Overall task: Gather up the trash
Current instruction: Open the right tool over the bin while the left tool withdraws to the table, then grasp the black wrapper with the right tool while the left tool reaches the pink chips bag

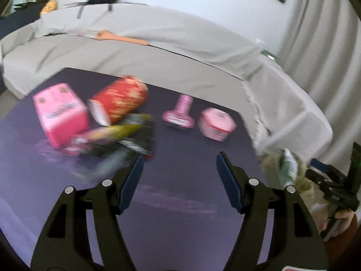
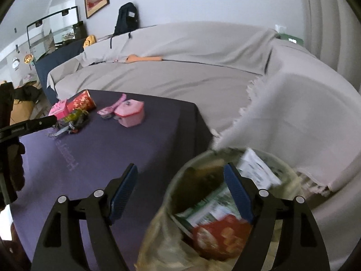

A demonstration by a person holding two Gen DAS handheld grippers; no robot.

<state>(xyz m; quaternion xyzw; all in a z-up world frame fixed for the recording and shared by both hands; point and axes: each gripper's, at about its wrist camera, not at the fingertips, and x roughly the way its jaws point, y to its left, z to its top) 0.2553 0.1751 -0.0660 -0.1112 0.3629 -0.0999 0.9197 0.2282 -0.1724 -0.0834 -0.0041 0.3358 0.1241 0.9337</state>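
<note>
The left gripper (image 1: 179, 161) has its jaws apart with nothing in them. The right gripper (image 2: 180, 171) has its jaws wide and empty, above the trash bag (image 2: 225, 203) with a red wrapper (image 2: 222, 234) inside. More trash sits on the purple counter (image 2: 135, 149): a pink box (image 1: 59, 115) and a red can (image 1: 119, 100).

Counter (image 2: 135, 140) sits in front of the sofa (image 2: 180, 72). Far left on it: carton (image 1: 61, 115) beside can (image 1: 119, 99), both lying behind a pile of wrappers (image 1: 126, 135). Right of those, well apart: bottle (image 1: 179, 115) on its side, then box (image 1: 216, 123) just beside it. Bag (image 2: 203, 214) off the counter's right edge, packets and a can inside
</note>
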